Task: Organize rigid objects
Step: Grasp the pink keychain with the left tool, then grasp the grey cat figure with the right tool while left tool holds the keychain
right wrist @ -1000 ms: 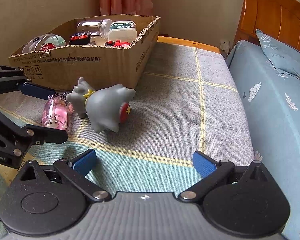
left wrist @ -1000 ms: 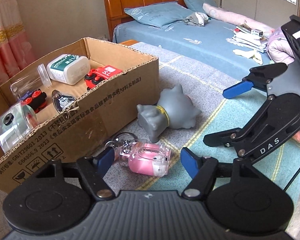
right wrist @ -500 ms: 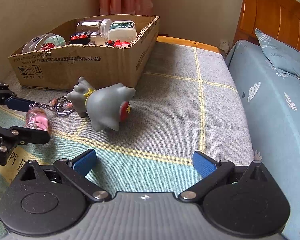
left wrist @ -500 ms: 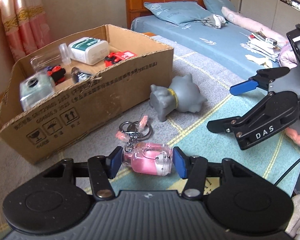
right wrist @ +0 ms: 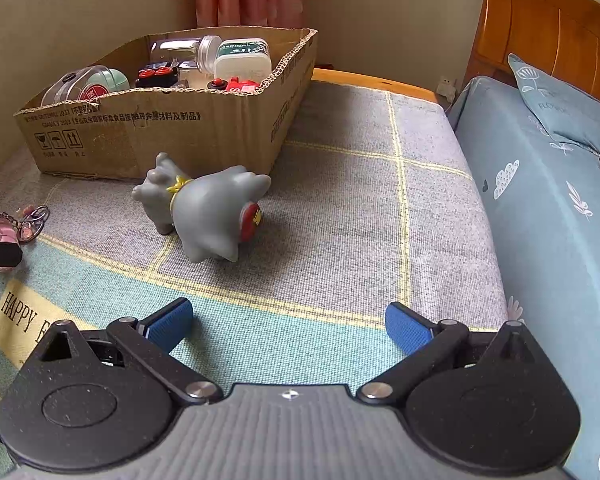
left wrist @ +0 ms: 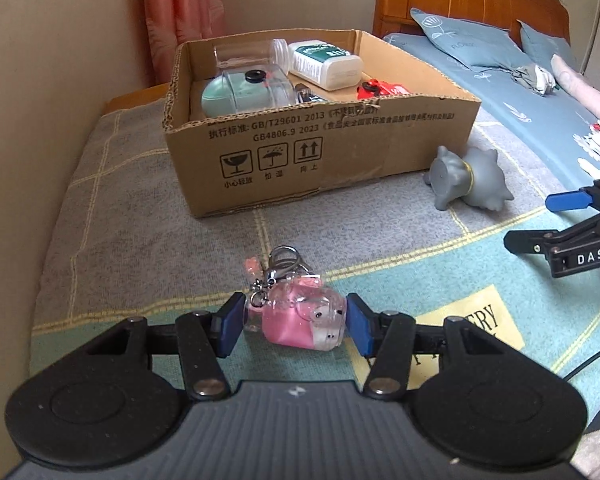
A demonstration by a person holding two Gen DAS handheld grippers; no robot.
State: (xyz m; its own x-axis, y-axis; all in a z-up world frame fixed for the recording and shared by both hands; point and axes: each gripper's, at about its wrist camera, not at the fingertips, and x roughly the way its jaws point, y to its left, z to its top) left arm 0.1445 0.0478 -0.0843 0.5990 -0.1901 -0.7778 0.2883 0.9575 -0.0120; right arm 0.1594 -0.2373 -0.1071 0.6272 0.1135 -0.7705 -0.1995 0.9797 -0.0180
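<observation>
My left gripper (left wrist: 294,326) is shut on a pink clear keychain toy (left wrist: 300,318), whose ring and chain (left wrist: 282,264) hang forward; it is lifted a little above the blanket. The toy also shows at the left edge of the right wrist view (right wrist: 2,229). A grey pig figure (right wrist: 208,208) lies on the blanket by the cardboard box (right wrist: 172,120); it also shows in the left wrist view (left wrist: 474,180). My right gripper (right wrist: 288,322) is open and empty, low over the blanket, short of the pig; it also shows in the left wrist view (left wrist: 568,216).
The box (left wrist: 320,148) holds a clear jar, a white-green container (left wrist: 326,62), a mint clear case (left wrist: 246,90) and red toy cars (left wrist: 382,88). A wall runs along the left. A blue bed (right wrist: 548,200) with pillows lies right. A wooden headboard (left wrist: 460,4) stands behind.
My left gripper closed on the pink keychain toy and drew back from the box with it, turning toward the box's long side. The right gripper has stayed put and open.
</observation>
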